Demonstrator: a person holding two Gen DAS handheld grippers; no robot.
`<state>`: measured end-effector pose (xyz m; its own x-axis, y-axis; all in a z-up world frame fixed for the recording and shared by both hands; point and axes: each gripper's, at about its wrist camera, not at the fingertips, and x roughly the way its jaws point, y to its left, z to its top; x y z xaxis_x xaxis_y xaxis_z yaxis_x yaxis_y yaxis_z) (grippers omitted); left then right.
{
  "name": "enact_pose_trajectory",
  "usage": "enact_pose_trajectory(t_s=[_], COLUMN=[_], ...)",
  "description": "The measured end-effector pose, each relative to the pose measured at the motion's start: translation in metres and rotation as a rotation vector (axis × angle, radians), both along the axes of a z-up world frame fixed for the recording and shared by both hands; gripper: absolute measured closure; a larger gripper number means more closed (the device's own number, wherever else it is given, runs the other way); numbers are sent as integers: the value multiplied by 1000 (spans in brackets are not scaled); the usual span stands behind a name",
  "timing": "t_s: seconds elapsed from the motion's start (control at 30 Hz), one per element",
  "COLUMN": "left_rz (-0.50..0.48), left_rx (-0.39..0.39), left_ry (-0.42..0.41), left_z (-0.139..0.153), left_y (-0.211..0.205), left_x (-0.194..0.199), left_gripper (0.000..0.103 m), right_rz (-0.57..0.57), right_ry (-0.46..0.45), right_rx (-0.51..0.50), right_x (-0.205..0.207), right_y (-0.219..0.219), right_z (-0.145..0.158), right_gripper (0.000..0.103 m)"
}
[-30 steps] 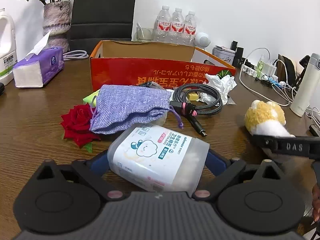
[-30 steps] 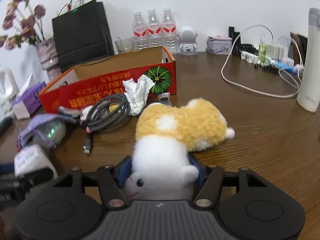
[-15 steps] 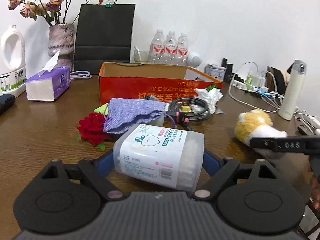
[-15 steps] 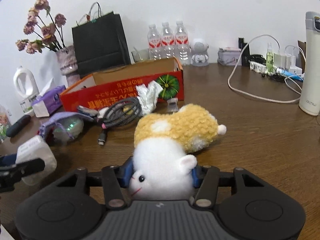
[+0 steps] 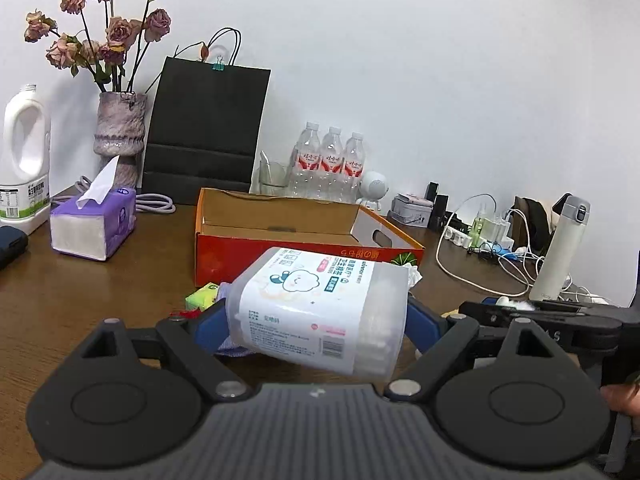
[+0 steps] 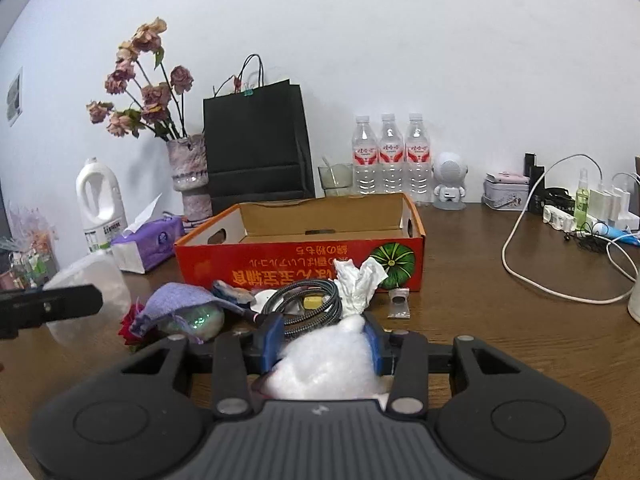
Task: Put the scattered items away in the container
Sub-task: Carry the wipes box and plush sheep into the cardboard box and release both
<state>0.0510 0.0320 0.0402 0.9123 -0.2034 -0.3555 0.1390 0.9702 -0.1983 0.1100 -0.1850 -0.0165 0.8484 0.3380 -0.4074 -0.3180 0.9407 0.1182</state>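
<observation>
My left gripper [image 5: 318, 320] is shut on a clear cotton-swab tub [image 5: 320, 296] with a white label, held tilted above the table in front of the orange cardboard box [image 5: 224, 256]. My right gripper [image 6: 322, 340] has a plush toy [image 6: 324, 364] between its blue pads, and its jaws are closing on it; only white fluff shows. The box [image 6: 280, 264] stands open just behind. In front of it lie a purple pouch [image 6: 176, 304], a coiled cable [image 6: 308, 300], a crumpled tissue [image 6: 356, 284] and a red rose [image 6: 130, 324]. The left gripper [image 6: 52, 308] shows at far left.
Along the back wall stand a vase of dried flowers [image 5: 120, 132], a black paper bag [image 5: 208, 132] and water bottles [image 5: 332, 160]. A purple tissue pack [image 5: 94, 224] sits left. A white flask [image 5: 560, 248] and charger cables [image 6: 560, 248] lie right.
Both grippers have risen and tipped up. The tub has left the table. The plush has been lifted and squeezed narrower, so its yellow body no longer shows.
</observation>
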Motion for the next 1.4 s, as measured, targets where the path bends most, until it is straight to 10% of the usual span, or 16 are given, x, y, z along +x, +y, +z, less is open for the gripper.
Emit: enact_pose_trajectory(t_s=[0.47, 0.77, 1.03, 1.4], left_rz=[-6, -15, 31, 107], left_rx=[-36, -20, 3, -28], left_ry=[95, 39, -35, 137], left_z=[-19, 3, 53, 28], left_y=[5, 4, 8, 4], left_x=[2, 10, 101, 255], left_gripper=[13, 13, 19, 20], right_rz=[77, 56, 63, 31], right_ry=[230, 51, -110, 70], right_rx=[-114, -114, -121, -127], right_x=[7, 4, 76, 219], right_y=[7, 9, 25, 65], right_z=[-44, -13, 51, 36], right_gripper=[47, 56, 56, 56])
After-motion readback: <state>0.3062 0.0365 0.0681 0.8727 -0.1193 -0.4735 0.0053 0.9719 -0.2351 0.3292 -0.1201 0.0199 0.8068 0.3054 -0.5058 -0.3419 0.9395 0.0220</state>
